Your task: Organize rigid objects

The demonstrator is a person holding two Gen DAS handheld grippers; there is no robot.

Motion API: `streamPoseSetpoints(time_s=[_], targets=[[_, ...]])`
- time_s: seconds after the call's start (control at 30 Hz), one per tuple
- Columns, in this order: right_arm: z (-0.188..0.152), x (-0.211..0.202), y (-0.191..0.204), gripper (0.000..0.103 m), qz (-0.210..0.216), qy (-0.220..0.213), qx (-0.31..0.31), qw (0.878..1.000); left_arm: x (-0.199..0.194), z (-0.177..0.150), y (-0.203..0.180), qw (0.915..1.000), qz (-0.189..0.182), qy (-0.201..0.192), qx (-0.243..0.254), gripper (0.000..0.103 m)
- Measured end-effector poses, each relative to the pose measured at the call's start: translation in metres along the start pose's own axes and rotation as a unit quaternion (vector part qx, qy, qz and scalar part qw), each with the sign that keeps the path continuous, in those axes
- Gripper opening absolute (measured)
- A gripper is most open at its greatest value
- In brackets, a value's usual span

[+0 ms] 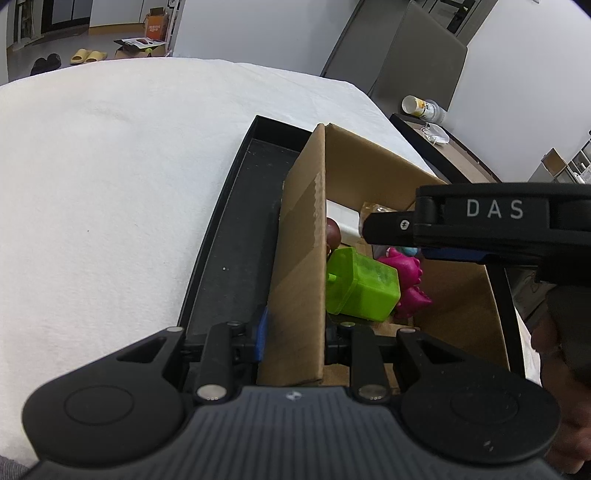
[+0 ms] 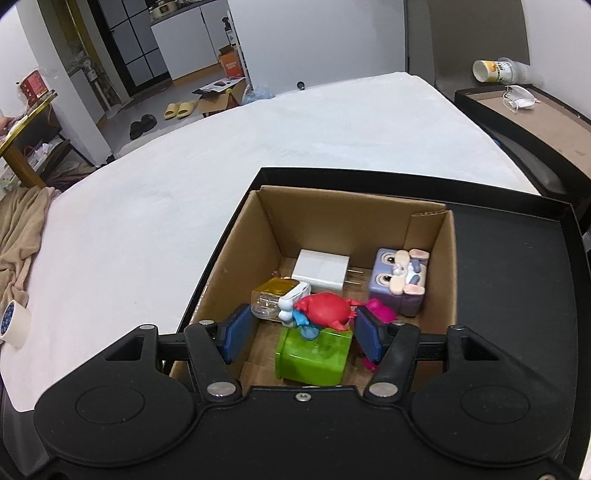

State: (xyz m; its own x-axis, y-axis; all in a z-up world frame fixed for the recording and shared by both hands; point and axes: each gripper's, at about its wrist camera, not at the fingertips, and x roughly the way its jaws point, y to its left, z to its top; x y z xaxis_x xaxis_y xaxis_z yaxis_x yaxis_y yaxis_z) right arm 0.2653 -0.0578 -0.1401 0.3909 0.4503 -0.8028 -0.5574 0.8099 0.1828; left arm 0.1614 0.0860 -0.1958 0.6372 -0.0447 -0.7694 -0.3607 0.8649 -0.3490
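left gripper [image 1: 295, 332]: fingers clamped on cardboard box [image 1: 301, 266] wall. right gripper [image 2: 301, 332]: fingers half-wide, empty, straddling red crab toy [image 2: 325, 308]; should descend centred, then close gently.

White walls [image 2: 325, 33], pale floor [image 2: 184, 88], dark cabinets [image 2: 129, 40].

At lower centre, the right gripper [image 2: 301, 334] hangs open over toys in a cardboard box [image 2: 240, 258].

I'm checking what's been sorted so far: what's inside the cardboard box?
The cardboard box holds a white charger, purple character cube, yellow-clear item, red figure, green cube and pink toy. Anything beneath them is hidden.
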Motion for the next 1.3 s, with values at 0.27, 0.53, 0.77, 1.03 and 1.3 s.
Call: streamPoseSetpoints(time_s=[0.27, 0.53, 0.77, 1.03, 1.3], targets=[[0.000, -0.004, -0.005, 0.063, 0.055, 0.003, 0.034, 0.998, 0.000, 0.001, 0.000, 1.0000, 0.000, 0.000, 0.000, 0.024], [-0.005, -0.021, -0.017, 0.064, 0.064, -0.007, 0.054, 0.996, -0.001, 0.001, -0.002, 1.0000, 0.001, 0.002, 0.002, 0.024], [-0.011, -0.034, -0.025, 0.063, 0.038, -0.001, 0.054, 0.998, -0.014, 0.007, -0.004, 1.0000, 0.000, 0.002, 0.002, 0.023], [-0.024, -0.063, -0.045, 0.064, 0.016, -0.021, 0.089, 0.996, -0.048, 0.009, -0.022, 0.9995, 0.000, -0.011, 0.030, 0.023], [-0.039, -0.099, -0.052, 0.082, -0.023, -0.046, 0.107, 0.993, -0.086, 0.011, -0.038, 0.9982, -0.002, -0.028, 0.053, 0.024]])
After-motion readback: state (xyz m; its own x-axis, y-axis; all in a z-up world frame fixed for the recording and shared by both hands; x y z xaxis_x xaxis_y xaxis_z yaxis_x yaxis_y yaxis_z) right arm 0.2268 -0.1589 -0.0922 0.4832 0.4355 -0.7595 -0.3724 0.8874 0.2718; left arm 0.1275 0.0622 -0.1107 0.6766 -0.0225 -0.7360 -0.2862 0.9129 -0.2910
